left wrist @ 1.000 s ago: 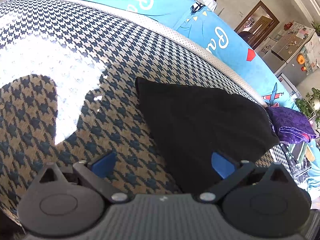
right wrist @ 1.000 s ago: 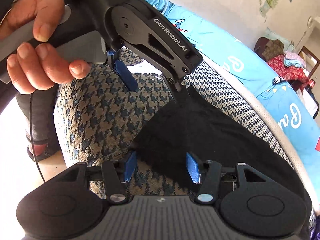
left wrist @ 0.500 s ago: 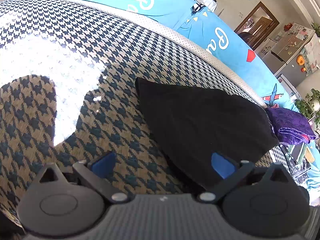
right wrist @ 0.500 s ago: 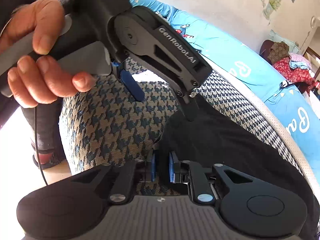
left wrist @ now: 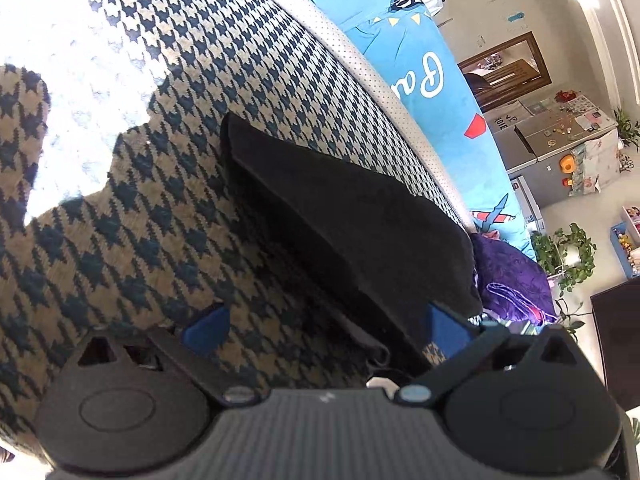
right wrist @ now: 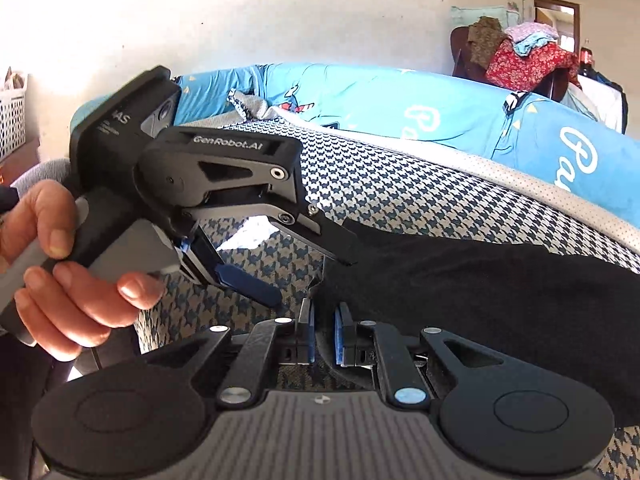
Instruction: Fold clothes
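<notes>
A black garment [left wrist: 360, 216] lies folded on the houndstooth cushion [left wrist: 120, 240]. My left gripper [left wrist: 326, 322] stands open at the garment's near end, one blue pad [left wrist: 206, 322] over the cushion, the other pad [left wrist: 446, 322] at the cloth's edge. In the right wrist view my right gripper [right wrist: 324, 334] is shut on the corner of the black garment [right wrist: 480, 292], which is raised off the cushion [right wrist: 400, 192]. A hand [right wrist: 60, 264] holds the left gripper [right wrist: 314, 280] just beyond, open, its upper finger touching the cloth.
A blue cover with white lettering [left wrist: 400, 40] [right wrist: 400, 96] lines the cushion's far side. Purple cloth [left wrist: 516, 276] is bunched past the garment's far end. A chair piled with clothes [right wrist: 520, 52] and a white basket [right wrist: 12, 120] stand by the wall.
My right gripper closed on the garment's corner and lifted it. The left gripper stayed open and swung lower, closer to the cloth's near end.
</notes>
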### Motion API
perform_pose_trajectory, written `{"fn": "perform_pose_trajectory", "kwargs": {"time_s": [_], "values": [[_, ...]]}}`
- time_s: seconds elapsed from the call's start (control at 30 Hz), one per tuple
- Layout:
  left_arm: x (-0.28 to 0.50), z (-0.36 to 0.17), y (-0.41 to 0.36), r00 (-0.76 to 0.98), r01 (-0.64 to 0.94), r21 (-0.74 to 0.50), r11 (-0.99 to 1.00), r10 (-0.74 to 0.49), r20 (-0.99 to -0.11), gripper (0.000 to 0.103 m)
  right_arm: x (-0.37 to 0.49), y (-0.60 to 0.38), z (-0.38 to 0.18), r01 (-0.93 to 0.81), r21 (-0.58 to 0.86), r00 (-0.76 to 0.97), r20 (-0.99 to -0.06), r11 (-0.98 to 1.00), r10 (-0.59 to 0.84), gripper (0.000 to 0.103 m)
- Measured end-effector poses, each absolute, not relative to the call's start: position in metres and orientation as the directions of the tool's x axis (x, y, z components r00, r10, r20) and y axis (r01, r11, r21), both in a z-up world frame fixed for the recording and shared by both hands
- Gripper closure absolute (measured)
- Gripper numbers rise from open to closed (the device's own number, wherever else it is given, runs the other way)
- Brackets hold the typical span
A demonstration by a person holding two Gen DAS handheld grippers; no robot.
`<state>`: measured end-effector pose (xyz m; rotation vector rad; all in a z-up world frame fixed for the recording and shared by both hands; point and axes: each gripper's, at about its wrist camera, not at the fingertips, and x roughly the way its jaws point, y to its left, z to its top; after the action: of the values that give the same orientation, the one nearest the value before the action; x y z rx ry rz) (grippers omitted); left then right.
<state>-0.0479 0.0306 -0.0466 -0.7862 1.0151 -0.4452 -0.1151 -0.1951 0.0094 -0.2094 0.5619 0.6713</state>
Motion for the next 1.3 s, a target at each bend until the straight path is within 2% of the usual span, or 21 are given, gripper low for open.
{"fn": "perform_pose_trajectory", "kwargs": {"time_s": [0.2,0.23,0.33,0.37,0.5,0.53,0.57,0.63,0.67,0.93,1.2,1.23,1.3], "values": [[-0.019,-0.056,0.019,0.473,-0.077,-0.787,0.612,-0.672,-0.569,0.001,-0.118,-0.199,0.011,-0.646,-0.002,0.634,-0.557,0.764,0.535,0.093],[-0.015,-0.058,0.019,0.477,-0.087,-0.792,0.604,-0.673,-0.566,0.004,-0.119,-0.198,0.010,-0.647,-0.008,0.633,-0.562,0.762,0.532,0.093],[-0.003,-0.066,0.019,0.462,-0.136,-0.805,0.577,-0.682,-0.567,0.038,-0.121,-0.194,0.003,-0.649,-0.038,0.631,-0.585,0.760,0.510,0.093],[0.000,-0.069,0.018,0.459,-0.156,-0.804,0.573,-0.679,-0.573,0.043,-0.122,-0.193,0.000,-0.650,-0.048,0.630,-0.592,0.759,0.502,0.093],[0.004,-0.070,0.016,0.462,-0.184,-0.796,0.577,-0.664,-0.588,0.047,-0.125,-0.188,-0.010,-0.652,-0.089,0.628,-0.620,0.753,0.471,0.091],[0.005,-0.069,0.015,0.459,-0.191,-0.789,0.584,-0.657,-0.598,0.051,-0.127,-0.187,-0.012,-0.653,-0.103,0.628,-0.628,0.750,0.460,0.082],[0.006,-0.068,0.014,0.455,-0.199,-0.782,0.591,-0.651,-0.608,0.053,-0.129,-0.184,-0.015,-0.653,-0.122,0.630,-0.636,0.747,0.446,0.068],[0.008,-0.068,0.014,0.445,-0.218,-0.777,0.591,-0.648,-0.618,0.053,-0.136,-0.180,-0.020,-0.658,-0.163,0.636,-0.642,0.735,0.427,0.055],[0.009,-0.067,0.013,0.439,-0.230,-0.776,0.588,-0.648,-0.622,0.053,-0.141,-0.178,-0.023,-0.661,-0.186,0.642,-0.642,0.727,0.419,0.052],[0.018,-0.063,0.008,0.398,-0.260,-0.751,0.606,-0.642,-0.656,0.053,-0.152,-0.165,-0.035,-0.695,-0.263,0.644,-0.642,0.669,0.416,0.039],[0.021,-0.061,0.004,0.396,-0.247,-0.749,0.615,-0.641,-0.657,0.052,-0.146,-0.158,-0.045,-0.649,-0.381,0.720,-0.586,0.658,0.371,0.038],[0.022,-0.061,0.003,0.406,-0.239,-0.745,0.623,-0.632,-0.660,0.051,-0.143,-0.159,-0.044,-0.652,-0.360,0.712,-0.593,0.667,0.376,0.040],[0.024,-0.064,0.003,0.426,-0.232,-0.745,0.626,-0.623,-0.656,0.046,-0.136,-0.162,-0.042,-0.658,-0.306,0.691,-0.610,0.688,0.389,0.051]]}}
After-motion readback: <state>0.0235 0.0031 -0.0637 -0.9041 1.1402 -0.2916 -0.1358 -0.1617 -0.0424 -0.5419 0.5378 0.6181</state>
